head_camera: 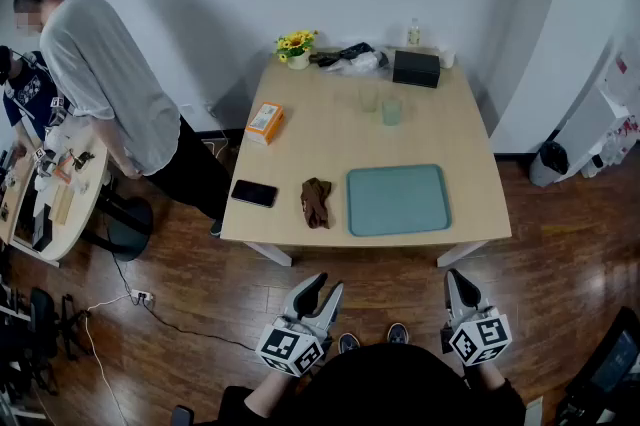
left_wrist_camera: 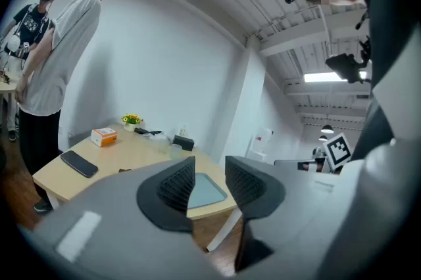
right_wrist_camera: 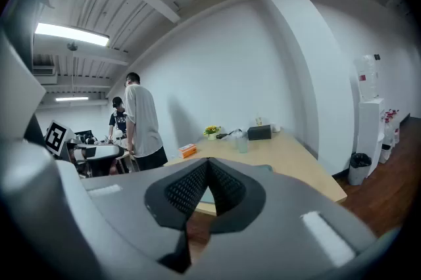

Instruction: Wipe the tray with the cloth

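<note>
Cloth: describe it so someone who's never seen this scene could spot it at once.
Start at the light wooden table in the middle of the head view and go to its near edge. Between the black phone and the teal tray lies the cloth: a small crumpled brown heap, the only soft, dark-brown thing there.

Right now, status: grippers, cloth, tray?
Left gripper open, empty; right gripper shut, empty. Cloth on table, beside tray, untouched. Nothing blocks the approach.
</note>
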### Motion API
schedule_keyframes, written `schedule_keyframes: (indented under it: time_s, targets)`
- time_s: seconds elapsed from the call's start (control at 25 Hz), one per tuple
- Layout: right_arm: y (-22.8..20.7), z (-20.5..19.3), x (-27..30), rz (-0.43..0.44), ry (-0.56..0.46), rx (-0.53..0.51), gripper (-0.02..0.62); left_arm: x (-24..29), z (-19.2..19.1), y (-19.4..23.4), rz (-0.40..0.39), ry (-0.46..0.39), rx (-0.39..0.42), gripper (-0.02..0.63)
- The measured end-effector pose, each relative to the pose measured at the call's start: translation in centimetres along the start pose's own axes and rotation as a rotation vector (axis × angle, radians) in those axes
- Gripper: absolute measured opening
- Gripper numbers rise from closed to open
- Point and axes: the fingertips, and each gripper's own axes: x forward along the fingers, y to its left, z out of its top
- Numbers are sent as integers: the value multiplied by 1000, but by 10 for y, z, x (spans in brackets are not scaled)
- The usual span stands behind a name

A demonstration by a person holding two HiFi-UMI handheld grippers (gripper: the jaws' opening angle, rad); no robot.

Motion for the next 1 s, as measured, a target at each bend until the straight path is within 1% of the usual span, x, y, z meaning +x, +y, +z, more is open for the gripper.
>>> schedule_keyframes:
  time_s: [0.24,0.36,0.48,0.56,0.64,0.76,0.88,1.0]
  targets:
    - [-1,12,17,-32,-9,-31,0,6,-2,31,0,17,-14,126]
    - [-5,12,19,-48,0,-38,0,11,-8,47,14,37,-23,126]
    - [-23,13,26,-68,7,-27,0,19,-7,56,45,44,-37,125]
    - [-40,17,38,-69,1,-19,0,30,-4,60,63,46,-32,124]
    - [-57,21,55,-58,-14,-11,0,44,-3,65,87,54,-10,112]
    - [-83,30,84,-26,-33,2,0,69,6,70,145,54,10,103]
    - [-109,46,113,17,-44,4,0,102,20,65,190,40,19,103]
    - [-132,56,137,62,-46,14,0,137,28,57,216,55,62,102]
